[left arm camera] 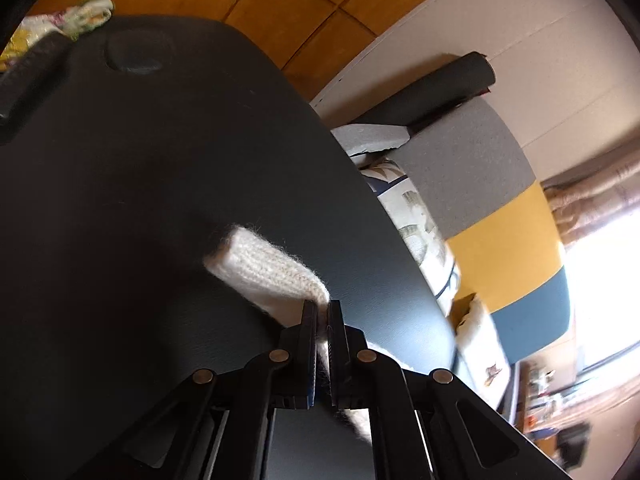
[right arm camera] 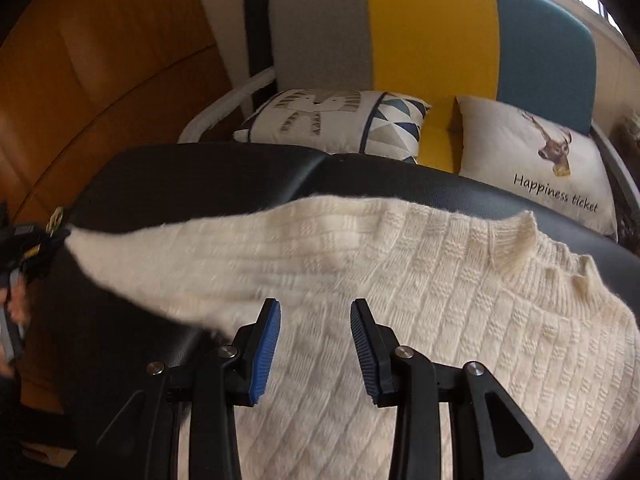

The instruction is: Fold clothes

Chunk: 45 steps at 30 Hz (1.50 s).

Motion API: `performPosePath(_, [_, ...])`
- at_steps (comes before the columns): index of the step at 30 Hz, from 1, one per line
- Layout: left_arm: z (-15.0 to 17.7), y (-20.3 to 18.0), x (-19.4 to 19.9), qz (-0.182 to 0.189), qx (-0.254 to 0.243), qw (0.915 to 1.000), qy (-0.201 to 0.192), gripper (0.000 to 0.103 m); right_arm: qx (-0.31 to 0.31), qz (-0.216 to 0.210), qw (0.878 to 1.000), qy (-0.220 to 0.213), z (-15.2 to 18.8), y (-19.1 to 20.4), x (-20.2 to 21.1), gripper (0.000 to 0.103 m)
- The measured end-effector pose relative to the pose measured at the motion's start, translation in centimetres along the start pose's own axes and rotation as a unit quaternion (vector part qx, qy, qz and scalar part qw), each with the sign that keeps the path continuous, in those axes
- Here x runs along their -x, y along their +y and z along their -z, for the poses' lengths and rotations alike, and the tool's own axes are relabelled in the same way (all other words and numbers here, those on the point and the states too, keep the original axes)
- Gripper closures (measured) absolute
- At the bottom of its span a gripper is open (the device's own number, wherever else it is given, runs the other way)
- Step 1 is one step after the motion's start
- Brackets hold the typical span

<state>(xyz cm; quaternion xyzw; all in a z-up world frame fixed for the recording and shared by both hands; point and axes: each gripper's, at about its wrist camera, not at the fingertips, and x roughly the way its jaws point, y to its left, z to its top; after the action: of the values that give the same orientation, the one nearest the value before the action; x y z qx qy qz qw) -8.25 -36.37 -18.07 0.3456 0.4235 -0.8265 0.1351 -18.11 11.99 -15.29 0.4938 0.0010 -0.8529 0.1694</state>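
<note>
**Sleeve pinched and drawn out over the table**

The cream knitted sweater (right arm camera: 400, 288) lies spread on the black table (right arm camera: 192, 176), its collar toward the far right. The left hand-held gripper (left arm camera: 322, 312) has its jaws pressed together on the cuff end of a sleeve (left arm camera: 268, 268), which is lifted off the dark surface. In the right wrist view that sleeve stretches out to the left, toward a hand (right arm camera: 16, 304) at the picture's edge. The right hand-held gripper (right arm camera: 316, 312) hovers over the body of the sweater with its jaws wide apart, gripping nothing.

By my reading, a sleeve fold is in hand (whether the sleeve is being drawn out flat or about to be carried across the body, one moment does not settle). Either way the cuff wants a steady grip, with the body kept from dragging.

No container shows in either view.
</note>
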Motion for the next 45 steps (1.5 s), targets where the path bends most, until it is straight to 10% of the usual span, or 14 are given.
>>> performPosePath(9, [1.5,2.1,-0.5,-0.054,-0.038,0.9974,0.03,0.098,0.025,0.063,0.997,0.044,-3.3,1.4,-6.5,0.068])
performPosePath(20, [-2.6,10.0,3.9,-0.059,0.035,0.9965,0.049,0.09,0.019,0.03,0.999,0.031,-3.5,0.9,-6.3,0.067])
performPosePath(30, [-3.6,5.7,-4.2,-0.071,-0.065,0.9841,0.15,0.081,0.033,0.014,0.999,0.036,-3.9,1.4,-6.6,0.067])
performPosePath(38, [-1.8,3.1,-5.4,-0.162,-0.167,0.9661,0.111,0.096,0.034,0.025,0.999,0.03,-3.9,1.9,-7.3,0.067])
performPosePath(45, [-3.7,3.8,-5.9,-0.193,-0.118,0.9709,0.077,0.098,0.023,0.039,0.999,0.019,-5.2,2.5,-8.4,0.065])
